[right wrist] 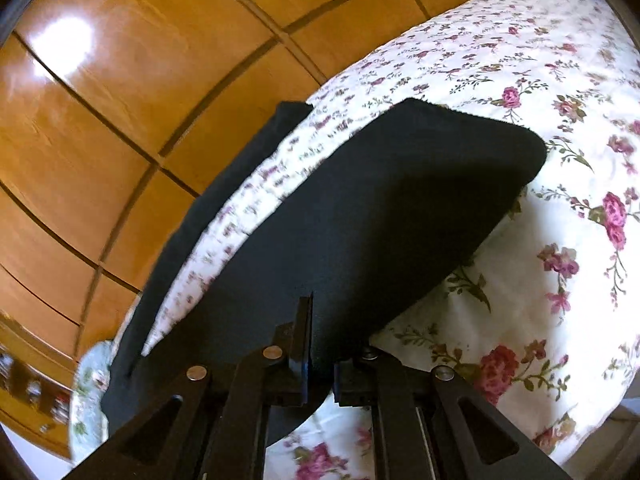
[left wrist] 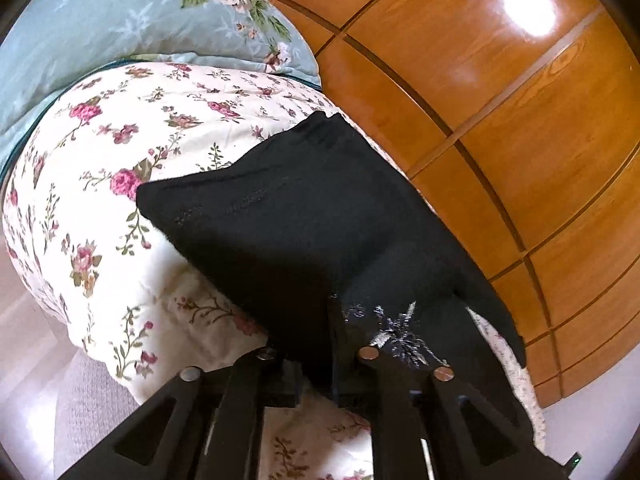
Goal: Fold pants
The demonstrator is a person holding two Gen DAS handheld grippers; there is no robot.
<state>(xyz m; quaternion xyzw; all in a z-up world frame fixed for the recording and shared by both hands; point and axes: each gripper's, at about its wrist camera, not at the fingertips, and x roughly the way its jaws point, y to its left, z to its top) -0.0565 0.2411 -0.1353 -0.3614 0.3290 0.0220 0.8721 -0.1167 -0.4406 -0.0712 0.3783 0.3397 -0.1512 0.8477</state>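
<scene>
Pants [left wrist: 304, 216], black, lie across the bed's floral quilt [left wrist: 120, 152] beside a glossy wooden wardrobe [left wrist: 500, 92]. A blue floral pillow [left wrist: 120, 20] sits beyond. Left hand-held gripper [left wrist: 316, 344] and right hand-held gripper [right wrist: 322, 344] each pinch the dark fabric.

Bed with cream rose-print quilt [left wrist: 120, 128]; pale blue floral pillow [left wrist: 100, 28] at one end. Glossy orange wood wardrobe panels [left wrist: 500, 92] alongside, bright light glare [left wrist: 528, 4] on them. Pale floor [left wrist: 24, 320] beside the bed.
</scene>
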